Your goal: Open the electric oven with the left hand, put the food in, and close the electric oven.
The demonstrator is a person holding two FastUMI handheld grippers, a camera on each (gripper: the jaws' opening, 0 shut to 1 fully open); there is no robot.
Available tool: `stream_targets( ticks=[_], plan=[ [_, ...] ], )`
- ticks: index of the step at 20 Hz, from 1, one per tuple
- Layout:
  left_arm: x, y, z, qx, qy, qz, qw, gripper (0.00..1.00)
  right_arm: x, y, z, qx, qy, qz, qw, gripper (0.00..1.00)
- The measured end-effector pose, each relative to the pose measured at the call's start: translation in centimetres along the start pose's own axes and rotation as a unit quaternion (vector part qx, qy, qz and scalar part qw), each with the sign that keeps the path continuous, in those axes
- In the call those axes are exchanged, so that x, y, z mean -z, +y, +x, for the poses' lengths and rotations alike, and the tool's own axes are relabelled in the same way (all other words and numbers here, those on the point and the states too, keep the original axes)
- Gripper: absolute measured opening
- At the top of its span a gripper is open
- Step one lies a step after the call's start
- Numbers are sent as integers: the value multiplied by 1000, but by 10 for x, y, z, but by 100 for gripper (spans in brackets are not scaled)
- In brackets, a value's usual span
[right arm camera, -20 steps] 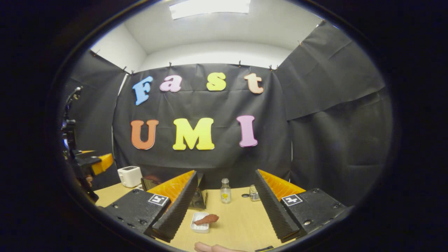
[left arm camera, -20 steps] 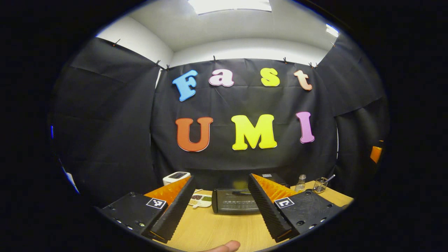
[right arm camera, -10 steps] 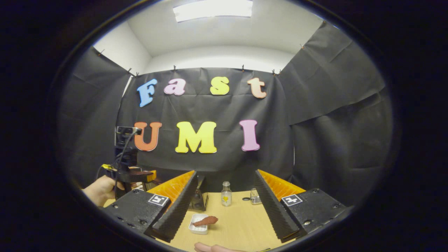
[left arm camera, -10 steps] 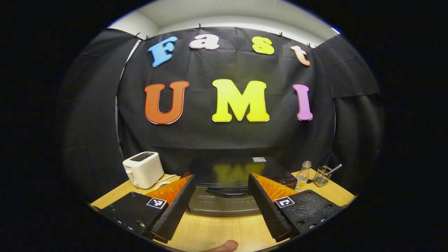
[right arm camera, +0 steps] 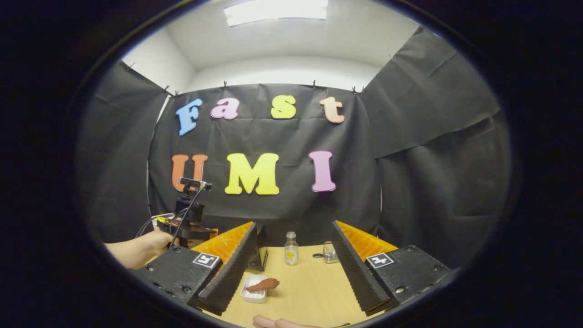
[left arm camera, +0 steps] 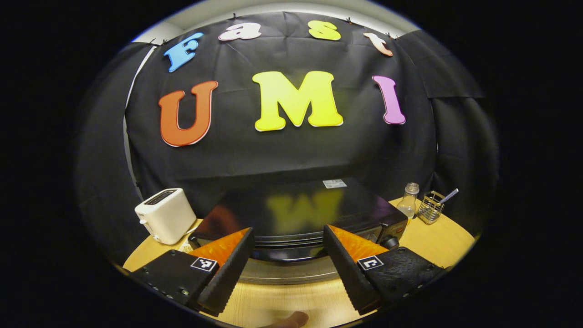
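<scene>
The black electric oven (left arm camera: 296, 207) stands close in front in the left gripper view, its door (left arm camera: 287, 272) shut under a dark handle (left arm camera: 284, 254). My left gripper (left arm camera: 288, 231) is open, its fingers on either side of the handle and just short of it. In the right gripper view the left gripper (right arm camera: 200, 231) is farther off, held by a hand (right arm camera: 145, 243). A brown piece of food (right arm camera: 264, 284) lies on a small white tray (right arm camera: 252, 296) on the table. My right gripper (right arm camera: 294, 224) hangs open above and behind the food, holding nothing.
A white toaster (left arm camera: 165, 215) stands left of the oven. A small glass bottle (left arm camera: 408, 201) and a wire basket (left arm camera: 432, 206) are to its right, on the wooden table (left arm camera: 282, 303). A thumb (right arm camera: 273, 322) shows at the bottom edge.
My left gripper has moved forward to the oven, which now looms much larger between its fingers. The right gripper has barely shifted. Both stay open.
</scene>
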State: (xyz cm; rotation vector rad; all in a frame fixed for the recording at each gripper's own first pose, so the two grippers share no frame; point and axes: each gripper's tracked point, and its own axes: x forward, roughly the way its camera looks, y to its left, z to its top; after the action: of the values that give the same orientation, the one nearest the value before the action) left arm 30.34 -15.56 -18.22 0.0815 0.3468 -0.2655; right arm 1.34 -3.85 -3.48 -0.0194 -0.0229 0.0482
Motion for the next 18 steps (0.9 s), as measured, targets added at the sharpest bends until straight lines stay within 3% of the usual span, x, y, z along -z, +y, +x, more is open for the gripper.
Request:
stream_targets(
  ticks=[4,10,18],
  plan=[
    [-2,-3,10,13,1,-37,999,96,3,-2,-2,0,5,-1,1000,100],
    [3,-2,0,13,13,-29,999,96,-5,-3,-12,-3,-10,-9,1000,100],
    [28,-8,-45,20,33,-26,999,96,8,-1,-14,1,11,-4,1000,100]
  ],
)
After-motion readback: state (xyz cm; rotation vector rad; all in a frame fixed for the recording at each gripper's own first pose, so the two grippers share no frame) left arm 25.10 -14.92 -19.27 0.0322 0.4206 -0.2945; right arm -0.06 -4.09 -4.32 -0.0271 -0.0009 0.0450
